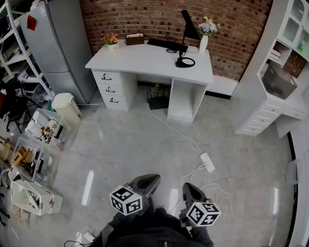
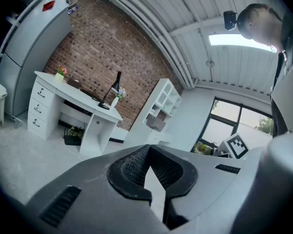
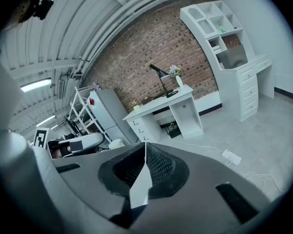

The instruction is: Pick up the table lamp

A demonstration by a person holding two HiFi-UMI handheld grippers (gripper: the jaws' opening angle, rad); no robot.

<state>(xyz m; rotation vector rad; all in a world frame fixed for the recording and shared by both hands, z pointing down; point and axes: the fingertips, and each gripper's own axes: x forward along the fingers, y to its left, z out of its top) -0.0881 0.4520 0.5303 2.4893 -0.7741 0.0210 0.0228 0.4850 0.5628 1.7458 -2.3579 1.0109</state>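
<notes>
A black table lamp (image 1: 187, 35) with a round base stands on the right part of the white desk (image 1: 144, 60), far across the room. It also shows small in the left gripper view as the lamp (image 2: 112, 89) and in the right gripper view as the lamp (image 3: 162, 77). My left gripper (image 1: 149, 180) and right gripper (image 1: 189, 188) hang low near my body, far from the desk. Both are shut with nothing between the jaws: left gripper (image 2: 147, 148), right gripper (image 3: 144, 148).
A white vase of flowers (image 1: 205, 32) stands right beside the lamp; a keyboard (image 1: 164, 44), a box (image 1: 135, 38) and a small plant (image 1: 111, 40) share the desk. A power strip (image 1: 207, 162) and cables lie on the floor. A fridge (image 1: 62, 45), bins and a white shelf unit (image 1: 286, 60) flank the room.
</notes>
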